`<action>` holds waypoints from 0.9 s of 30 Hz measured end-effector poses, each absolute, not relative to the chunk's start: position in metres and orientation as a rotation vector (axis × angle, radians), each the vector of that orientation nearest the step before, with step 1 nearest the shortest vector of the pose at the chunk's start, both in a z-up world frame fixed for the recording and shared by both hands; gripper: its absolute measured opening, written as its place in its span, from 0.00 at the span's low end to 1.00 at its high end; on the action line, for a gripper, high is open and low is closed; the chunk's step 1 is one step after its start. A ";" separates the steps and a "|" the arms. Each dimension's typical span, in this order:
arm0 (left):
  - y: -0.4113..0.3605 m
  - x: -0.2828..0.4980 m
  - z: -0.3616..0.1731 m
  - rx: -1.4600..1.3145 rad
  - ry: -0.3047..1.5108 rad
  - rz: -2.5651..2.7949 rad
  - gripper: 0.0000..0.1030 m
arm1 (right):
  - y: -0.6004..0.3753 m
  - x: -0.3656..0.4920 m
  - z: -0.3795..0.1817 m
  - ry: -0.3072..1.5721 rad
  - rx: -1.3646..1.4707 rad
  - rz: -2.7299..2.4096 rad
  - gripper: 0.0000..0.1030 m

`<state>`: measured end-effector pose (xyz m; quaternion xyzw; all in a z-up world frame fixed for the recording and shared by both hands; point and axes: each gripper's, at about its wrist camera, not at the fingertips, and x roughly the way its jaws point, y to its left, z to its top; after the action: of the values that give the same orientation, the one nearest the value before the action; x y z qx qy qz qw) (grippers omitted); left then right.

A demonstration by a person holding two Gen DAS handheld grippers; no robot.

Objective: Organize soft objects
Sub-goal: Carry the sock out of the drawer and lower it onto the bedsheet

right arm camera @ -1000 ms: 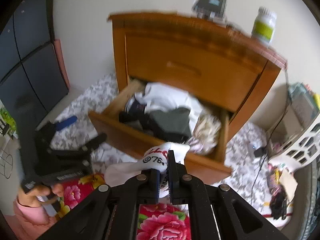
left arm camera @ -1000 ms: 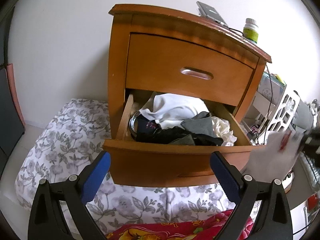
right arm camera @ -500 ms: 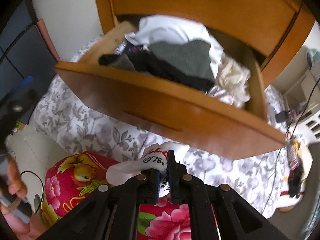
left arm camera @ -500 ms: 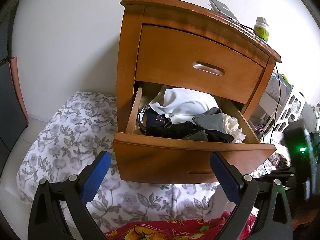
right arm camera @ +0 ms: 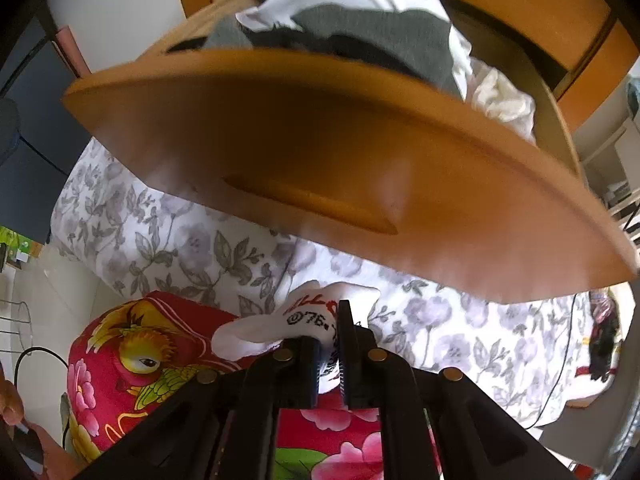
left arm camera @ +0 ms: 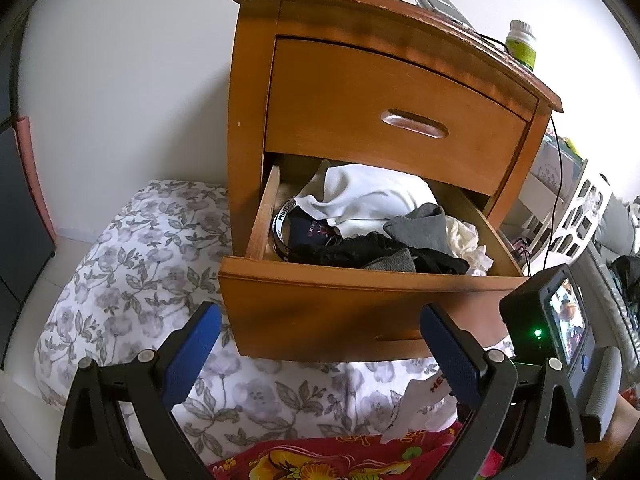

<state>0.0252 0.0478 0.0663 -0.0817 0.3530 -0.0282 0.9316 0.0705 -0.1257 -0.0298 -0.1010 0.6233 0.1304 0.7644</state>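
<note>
— Jaws? Right gripper (right arm camera: 329,354) pinches a limp white printed cotton sock (right arm camera: 308,318); left gripper (left arm camera: 320,344) gapes empty.

— Where's it?

— Twelve o'clock, over the floral bedding (right arm camera: 160,236). Light, floppy; likely best gripped mid-fold.

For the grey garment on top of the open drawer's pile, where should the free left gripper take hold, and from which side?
Take the grey garment at its raised upper fold, coming from above and in front over the drawer front. That fold stands clear of the black clothes. The left gripper is open.
</note>
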 end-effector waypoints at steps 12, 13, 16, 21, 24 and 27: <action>0.047 0.028 0.062 -0.153 0.740 -0.057 0.97 | -0.130 0.073 -0.034 1.382 -0.191 0.273 0.15; 0.047 0.028 0.062 -0.153 0.739 -0.057 0.97 | -0.130 0.073 -0.034 1.380 -0.188 0.276 0.15; 0.046 0.028 0.061 -0.149 0.741 -0.056 0.97 | -0.132 0.071 -0.030 1.369 -0.181 0.274 0.15; 0.047 0.028 0.060 -0.143 0.746 -0.051 0.97 | -0.138 0.065 -0.014 1.317 -0.153 0.276 0.15; 0.048 0.028 0.060 -0.144 0.751 -0.047 0.97 | -0.143 0.060 -0.003 1.269 -0.138 0.262 0.17; 0.047 0.028 0.061 -0.132 0.753 -0.043 0.97 | -0.151 0.055 0.007 1.222 -0.107 0.241 0.31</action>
<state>0.0282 0.0469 0.0609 -0.0646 0.3671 -0.0209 0.9277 0.0548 -0.1506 0.0071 -0.0499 0.5718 0.1130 0.8110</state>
